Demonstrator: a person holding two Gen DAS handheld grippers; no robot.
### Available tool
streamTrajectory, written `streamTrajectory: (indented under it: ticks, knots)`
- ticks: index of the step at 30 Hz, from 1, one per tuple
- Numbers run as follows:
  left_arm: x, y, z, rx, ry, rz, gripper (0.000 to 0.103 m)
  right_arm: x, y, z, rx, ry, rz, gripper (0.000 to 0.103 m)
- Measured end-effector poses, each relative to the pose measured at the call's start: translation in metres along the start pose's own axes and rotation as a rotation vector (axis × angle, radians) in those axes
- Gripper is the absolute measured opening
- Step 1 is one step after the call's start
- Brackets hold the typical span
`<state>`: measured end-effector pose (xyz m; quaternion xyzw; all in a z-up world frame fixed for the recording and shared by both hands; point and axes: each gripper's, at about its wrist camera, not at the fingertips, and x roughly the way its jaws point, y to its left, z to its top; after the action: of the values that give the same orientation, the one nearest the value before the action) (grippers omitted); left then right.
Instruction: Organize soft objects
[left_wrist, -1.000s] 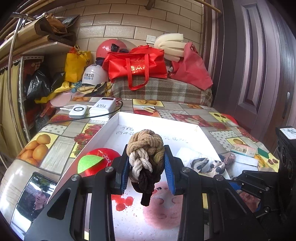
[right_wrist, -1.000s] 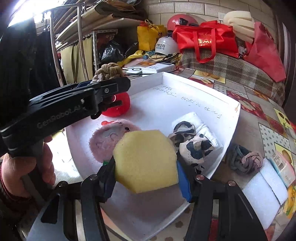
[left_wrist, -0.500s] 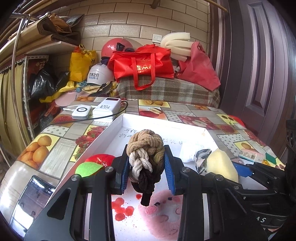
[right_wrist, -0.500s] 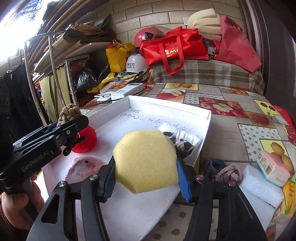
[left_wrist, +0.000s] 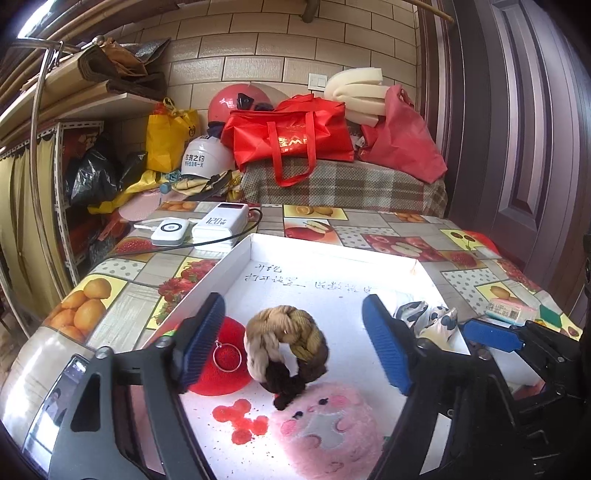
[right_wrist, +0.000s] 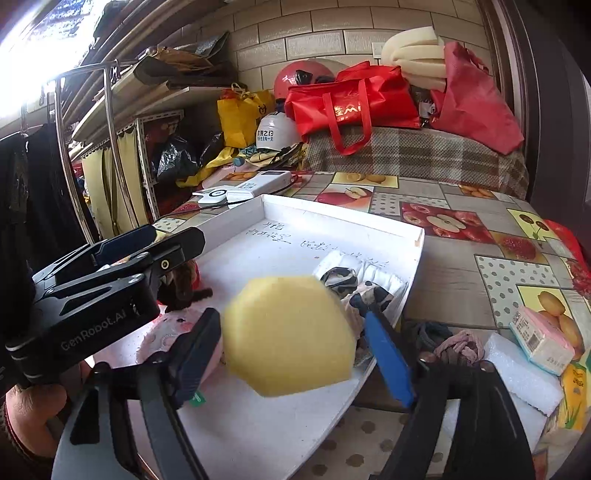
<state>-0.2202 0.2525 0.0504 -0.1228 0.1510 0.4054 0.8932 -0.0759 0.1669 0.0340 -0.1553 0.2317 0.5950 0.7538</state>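
Left gripper (left_wrist: 291, 345): jaws opening, both blue pads clear of the braided yarn knot (left_wrist: 286, 345) that sits between them, nothing gripped. The knot, tan and cream above and dark brown below, is inside the white tray (left_wrist: 236, 258), its dark tail touching the upper edge of the pink plush face (left_wrist: 325, 432). Whether the knot rests fully on the tray floor cannot be told.

Right gripper (right_wrist: 293, 343): jaws opening, with the yellow sponge (right_wrist: 290, 334) between them. The sponge is blurred; a gap shows beside the blue right-hand pad, while the left-hand pad lies just at the sponge's edge and contact there cannot be told. The sponge is over the near part of the tray, inside its rim.

Other contents of the tray: a red ball with a metal ring (left_wrist: 221, 363) against the left wall; a black-and-white patterned cloth (left_wrist: 430, 319) by the right wall; red stains on the floor near the plush face; handwriting at the far end.

Outside the tray, on the fruit-print tablecloth (right_wrist: 461, 229): beyond the right wall, a grey-and-pink yarn bundle (right_wrist: 454, 345), a white foam block (right_wrist: 517, 373) and a pink tissue pack (right_wrist: 539, 338); beyond the far left corner, two white power banks (left_wrist: 207, 225).

A hand (right_wrist: 29, 417) holds the left gripper's handle.
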Motion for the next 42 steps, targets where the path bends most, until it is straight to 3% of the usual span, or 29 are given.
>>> streamTrajectory:
  ticks: [2, 4, 5, 24, 42]
  knots:
    - [-0.004, -0.001, -0.001, 0.006, -0.02, 0.02, 0.092, 0.0, 0.0, 0.0, 0.003, -0.003, -0.012, 0.087]
    - [-0.006, -0.005, -0.001, 0.023, -0.034, 0.024, 0.103, -0.001, -0.001, -0.001, 0.007, -0.006, -0.027, 0.101]
    - [-0.007, -0.006, -0.001, 0.031, -0.038, 0.024, 0.103, -0.002, -0.001, -0.001, 0.01, -0.007, -0.037, 0.103]
    - [-0.01, 0.002, -0.001, -0.005, -0.055, 0.03, 0.103, -0.014, -0.005, -0.001, 0.04, -0.07, -0.084, 0.103]
    - [-0.01, 0.003, -0.001, -0.005, -0.056, 0.03, 0.103, -0.015, -0.009, -0.001, 0.06, -0.07, -0.087, 0.103]
